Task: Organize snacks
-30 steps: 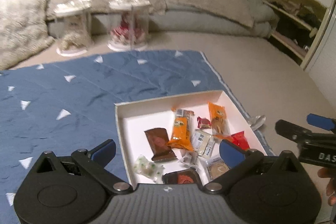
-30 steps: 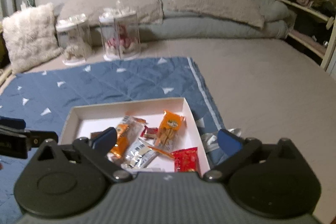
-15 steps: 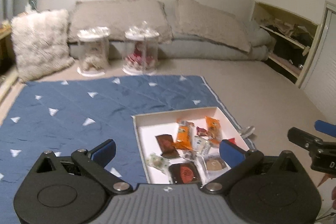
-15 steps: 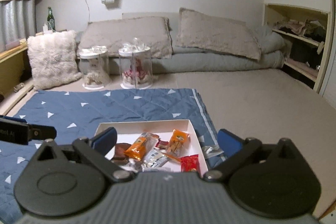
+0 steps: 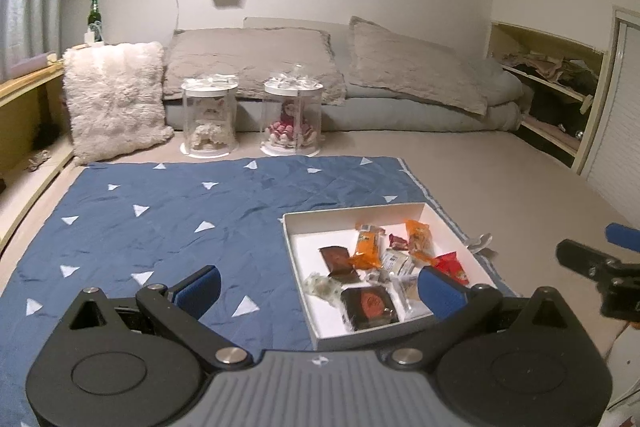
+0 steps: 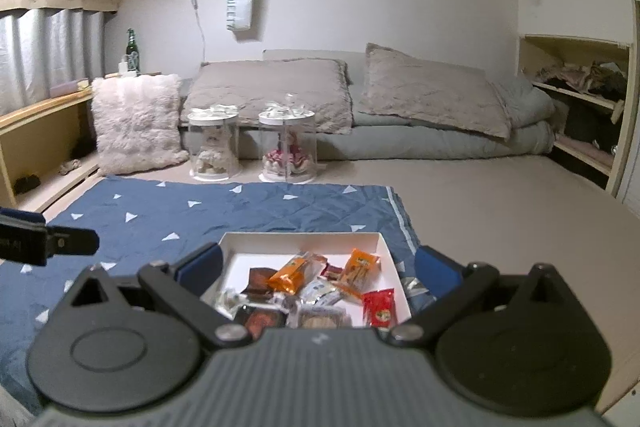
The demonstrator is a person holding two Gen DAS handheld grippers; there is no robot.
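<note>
The snacks are gathered in a shallow white box (image 5: 436,215) that is set on the near right corner of a blue quilt (image 5: 200,211), presumably so that loose packets are kept in one place off the floor. Inside the box, an orange packet (image 5: 367,243) is laid near the middle, a brown packet (image 5: 338,259) to its left, a red packet (image 5: 452,265) against the right wall, and a dark wrapped biscuit (image 5: 370,307) toward the near wall. The left gripper (image 5: 318,287) is held above the near edge of the box with its fingers spread wide and nothing between them; the right gripper (image 6: 318,265) is likewise held wide apart and empty, framing the box from the near side. Both seem to be poised high, clear of the contents, and no packet is touched. A crumpled silver wrapper (image 5: 480,241) is seen outside the box, just beyond its right wall. The near part of the box is cut off by the gripper bodies, print on the packets cannot be read, and the contents of two clear jars (image 5: 290,123) well beyond the box are hard to make out.
</note>
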